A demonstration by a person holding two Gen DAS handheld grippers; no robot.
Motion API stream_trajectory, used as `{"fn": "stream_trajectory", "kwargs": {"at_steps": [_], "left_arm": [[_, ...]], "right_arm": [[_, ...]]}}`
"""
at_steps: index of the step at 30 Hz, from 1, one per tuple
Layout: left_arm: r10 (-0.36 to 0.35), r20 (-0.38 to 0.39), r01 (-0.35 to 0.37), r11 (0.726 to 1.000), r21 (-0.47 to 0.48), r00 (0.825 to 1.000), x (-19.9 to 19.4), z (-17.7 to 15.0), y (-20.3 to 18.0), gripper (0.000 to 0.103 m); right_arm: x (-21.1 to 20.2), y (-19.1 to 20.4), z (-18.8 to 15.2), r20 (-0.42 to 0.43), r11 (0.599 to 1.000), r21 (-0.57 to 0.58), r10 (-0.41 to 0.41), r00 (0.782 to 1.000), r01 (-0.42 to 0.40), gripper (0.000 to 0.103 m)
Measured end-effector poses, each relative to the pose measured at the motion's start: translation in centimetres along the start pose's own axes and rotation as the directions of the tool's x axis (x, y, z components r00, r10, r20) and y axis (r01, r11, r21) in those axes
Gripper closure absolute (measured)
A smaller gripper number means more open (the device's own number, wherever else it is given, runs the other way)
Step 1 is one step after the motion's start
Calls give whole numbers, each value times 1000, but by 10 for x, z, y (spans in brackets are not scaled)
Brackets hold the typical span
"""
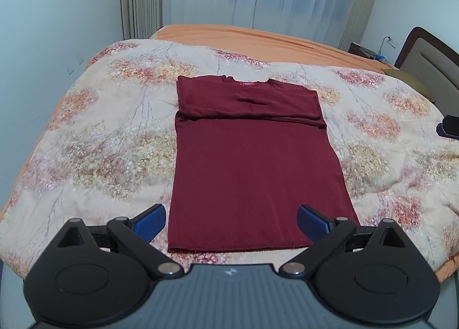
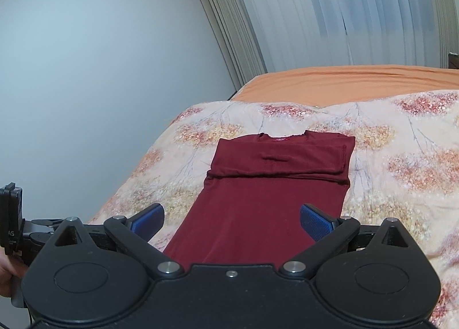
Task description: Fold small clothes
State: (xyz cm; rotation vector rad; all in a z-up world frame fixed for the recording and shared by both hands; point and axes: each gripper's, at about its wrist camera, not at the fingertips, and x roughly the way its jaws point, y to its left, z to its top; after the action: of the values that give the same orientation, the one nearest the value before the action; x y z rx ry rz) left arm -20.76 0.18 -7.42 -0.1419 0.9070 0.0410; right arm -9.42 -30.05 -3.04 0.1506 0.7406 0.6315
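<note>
In the left wrist view, one dark red knit shirt (image 1: pixel 252 162) is lying flat on the floral quilt (image 1: pixel 94 142) of the bed, sleeves folded across the chest; the left tongs (image 1: pixel 231 221) are hovering spread, empty. In the right wrist view, the right tongs (image 2: pixel 231 221) are gaping above the shirt's (image 2: pixel 266 199) hem, gripping nothing.

The quilt (image 1: pixel 100 142) lies open on both sides of the dark red shirt (image 1: pixel 252 174), so a gripper can come in from the left, the right or the near edge. The left gripper (image 1: pixel 231 221) and the right gripper (image 2: pixel 231 221) both hang above the shirt's near end with fingers spread wide, touching nothing. At the far right a headboard (image 1: pixel 430 62) and a pillow (image 1: pixel 410 82) close that side off.
</note>
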Motion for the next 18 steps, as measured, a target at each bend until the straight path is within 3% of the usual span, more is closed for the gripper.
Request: {"fn": "stream_trajectory", "kwargs": {"at_steps": [2, 4, 8, 11, 15, 18], "left_arm": [[-8, 25, 7, 999, 33, 1000, -4, -7, 0, 3], [29, 49, -33, 995, 95, 998, -4, -17, 1, 3], [72, 26, -76, 970, 232, 997, 11, -36, 8, 3], [64, -13, -57, 945, 323, 998, 30, -46, 14, 3], [48, -70, -18, 926, 377, 996, 63, -53, 28, 7], [34, -83, 10, 881, 474, 996, 86, -58, 35, 10]], "right_arm": [[-2, 0, -3, 4, 1000, 1, 3, 1000, -3, 2], [-4, 0, -4, 6, 1000, 4, 2, 1000, -2, 2], [-8, 0, -4, 16, 1000, 6, -21, 1000, 21, 2], [-11, -3, -4, 19, 998, 17, -56, 998, 56, 2], [-6, -4, -6, -2, 993, 34, -117, 993, 117, 2], [1, -2, -8, -29, 985, 46, -163, 986, 164, 2]]}}
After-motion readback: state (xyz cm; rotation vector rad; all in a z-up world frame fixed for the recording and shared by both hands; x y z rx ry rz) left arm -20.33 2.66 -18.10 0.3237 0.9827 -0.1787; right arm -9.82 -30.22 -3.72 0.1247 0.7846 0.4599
